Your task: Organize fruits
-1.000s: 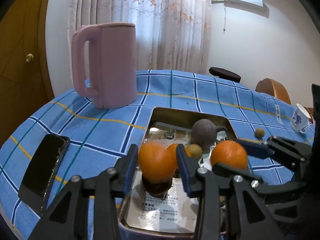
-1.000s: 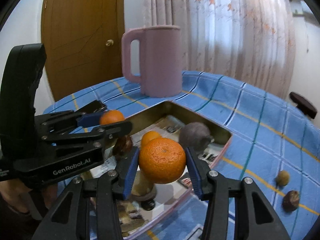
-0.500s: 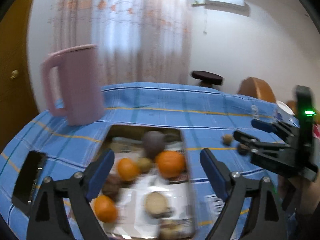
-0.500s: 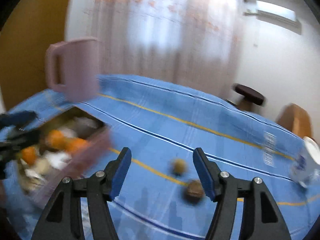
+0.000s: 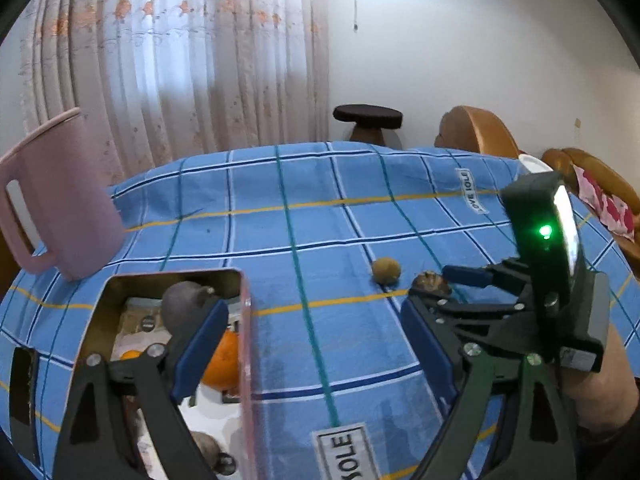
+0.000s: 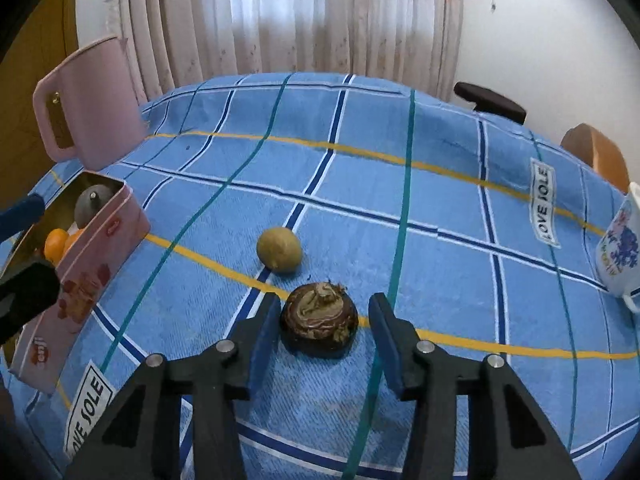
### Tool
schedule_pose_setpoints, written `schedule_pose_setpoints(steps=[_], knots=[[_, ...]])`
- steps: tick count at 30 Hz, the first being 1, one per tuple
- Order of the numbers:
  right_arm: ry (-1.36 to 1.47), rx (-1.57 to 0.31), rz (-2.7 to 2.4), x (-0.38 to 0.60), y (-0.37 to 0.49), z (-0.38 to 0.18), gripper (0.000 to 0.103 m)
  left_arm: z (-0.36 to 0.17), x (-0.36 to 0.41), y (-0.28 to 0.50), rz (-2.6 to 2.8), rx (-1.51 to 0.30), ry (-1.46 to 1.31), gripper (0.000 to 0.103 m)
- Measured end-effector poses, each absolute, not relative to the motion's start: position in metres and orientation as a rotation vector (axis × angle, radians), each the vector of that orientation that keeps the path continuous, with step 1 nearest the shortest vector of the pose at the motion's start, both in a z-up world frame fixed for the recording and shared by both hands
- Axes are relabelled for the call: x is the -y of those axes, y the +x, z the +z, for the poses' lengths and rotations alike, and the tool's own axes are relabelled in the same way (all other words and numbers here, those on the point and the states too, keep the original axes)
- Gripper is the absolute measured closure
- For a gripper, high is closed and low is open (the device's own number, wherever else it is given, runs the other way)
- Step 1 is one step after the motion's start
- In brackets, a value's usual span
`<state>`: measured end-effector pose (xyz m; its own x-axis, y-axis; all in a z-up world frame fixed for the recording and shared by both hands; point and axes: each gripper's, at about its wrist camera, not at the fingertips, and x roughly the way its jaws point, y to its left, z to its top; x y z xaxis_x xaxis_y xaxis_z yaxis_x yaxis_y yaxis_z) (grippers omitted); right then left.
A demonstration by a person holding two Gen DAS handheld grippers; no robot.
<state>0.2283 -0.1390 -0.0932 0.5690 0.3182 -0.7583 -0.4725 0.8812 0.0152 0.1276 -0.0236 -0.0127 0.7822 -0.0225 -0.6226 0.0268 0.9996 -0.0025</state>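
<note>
The blue checked tablecloth (image 5: 320, 216) is viewed from low and close by both wrist cameras, each tilted down along its own fingers toward the curtain (image 6: 340, 12). The pink tin (image 6: 100, 236), pink jug (image 5: 60, 200) and two loose fruits are shared by both views.

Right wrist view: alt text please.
The right hand-held gripper is closing around a dark brown fruit on a blue checked tablecloth. A small yellowish fruit lies just beyond; a pink tin of fruit sits left.
</note>
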Motion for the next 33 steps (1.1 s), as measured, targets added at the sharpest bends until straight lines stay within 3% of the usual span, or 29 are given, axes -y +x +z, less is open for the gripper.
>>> schedule_pose_setpoints(steps=[13, 16, 18, 25, 27, 33], knots=[[-0.057, -0.810, 0.373, 0.191, 0.240, -0.086, 0.062, -0.040, 0.069, 0.192, -0.047, -0.799, 0.014, 0.015], [-0.031, -0.803, 0.339, 0.204, 0.242, -0.085, 0.062, -0.050, 0.075, 0.208, -0.050, -0.826, 0.008, 0.024], [-0.010, -0.803, 0.331, 0.211, 0.243, -0.084, 0.062, -0.056, 0.078, 0.217, -0.063, -0.845, 0.004, 0.039], [0.014, -0.803, 0.329, 0.217, 0.244, -0.084, 0.062, -0.073, 0.081, 0.237, -0.129, -0.902, -0.046, 0.058], [0.007, -0.801, 0.330, 0.215, 0.244, -0.084, 0.062, -0.072, 0.082, 0.238, -0.139, -0.903, -0.040, 0.071], [-0.006, -0.783, 0.349, 0.212, 0.241, -0.082, 0.062, -0.072, 0.080, 0.235, -0.152, -0.884, -0.041, 0.072]])
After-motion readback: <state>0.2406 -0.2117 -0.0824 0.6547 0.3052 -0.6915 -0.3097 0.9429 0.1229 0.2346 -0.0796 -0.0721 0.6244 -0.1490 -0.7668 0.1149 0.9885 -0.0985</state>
